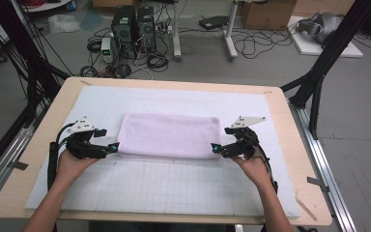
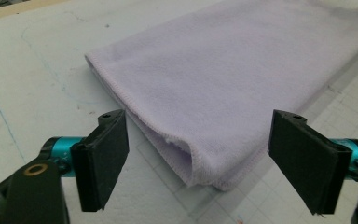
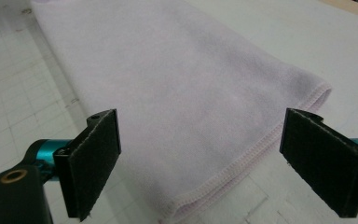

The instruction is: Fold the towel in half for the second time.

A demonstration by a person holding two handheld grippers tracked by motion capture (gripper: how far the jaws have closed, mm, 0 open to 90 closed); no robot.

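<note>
Towel: folded lilac terry-cloth towel [image 1: 169, 135] flat on white gridded mat [image 1: 174, 186].
Left tongs [image 1: 114, 146]: released, at its near-left corner.
Right tongs [image 1: 215, 147]: released, at its near-right corner.

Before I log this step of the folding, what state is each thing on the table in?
Towel: folded, lying flat on the mat, held by neither gripper.
Left gripper: jaws open, at the towel's near left corner.
Right gripper: jaws open, at the towel's near right corner.
Mat: spread flat over the table.

Robotics lab or workshop: computer towers [image 1: 134, 28] and tangled cables [image 1: 251, 43] on grey floor, black metal frame [image 1: 326, 58], cardboard box [image 1: 268, 13], gridded mat [image 1: 174, 186] on worktable [image 1: 290, 125].
</note>
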